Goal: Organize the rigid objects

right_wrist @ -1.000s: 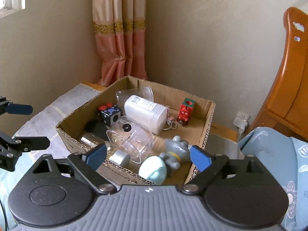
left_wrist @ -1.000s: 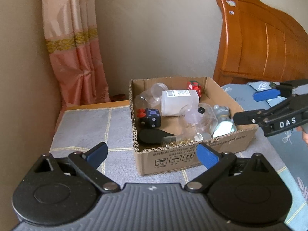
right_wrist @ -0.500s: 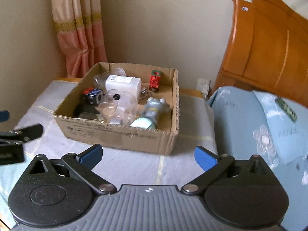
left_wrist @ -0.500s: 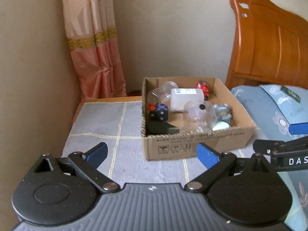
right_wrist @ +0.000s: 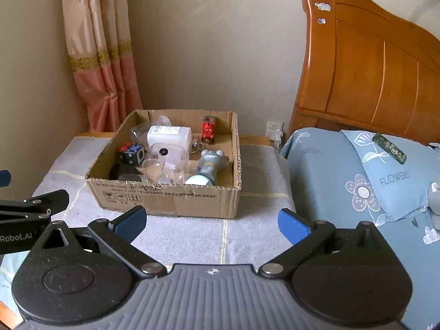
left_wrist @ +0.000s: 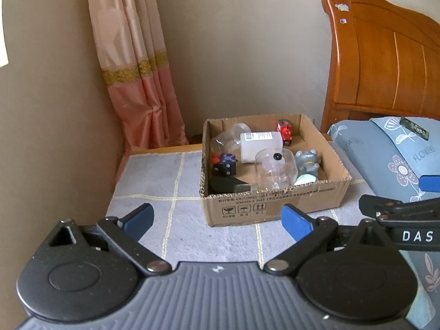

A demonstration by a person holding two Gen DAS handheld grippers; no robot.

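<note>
A cardboard box [left_wrist: 275,206] [right_wrist: 170,198] stands on a grey checked cloth. Inside lie a white bottle [left_wrist: 261,143] [right_wrist: 170,136], a red toy train [left_wrist: 284,129] [right_wrist: 208,129], a black cube [left_wrist: 224,162] [right_wrist: 132,152], a clear jar [left_wrist: 275,167] [right_wrist: 167,165], a grey figure [left_wrist: 308,162] [right_wrist: 210,165] and a pale round case [right_wrist: 198,181]. My left gripper [left_wrist: 217,218] is open and empty, in front of the box. My right gripper [right_wrist: 211,222] is open and empty, also short of the box; it shows at the right of the left wrist view [left_wrist: 398,209].
A wooden headboard [right_wrist: 365,71] and a bed with blue flowered bedding [right_wrist: 357,181] lie to the right. A dark green case [right_wrist: 389,148] rests on the pillow. A pink curtain [left_wrist: 137,77] hangs at the back left. A white plug [right_wrist: 273,132] sits behind the box.
Both grippers have drawn back from the box and stayed open and empty. The box now looks smaller and farther away.
</note>
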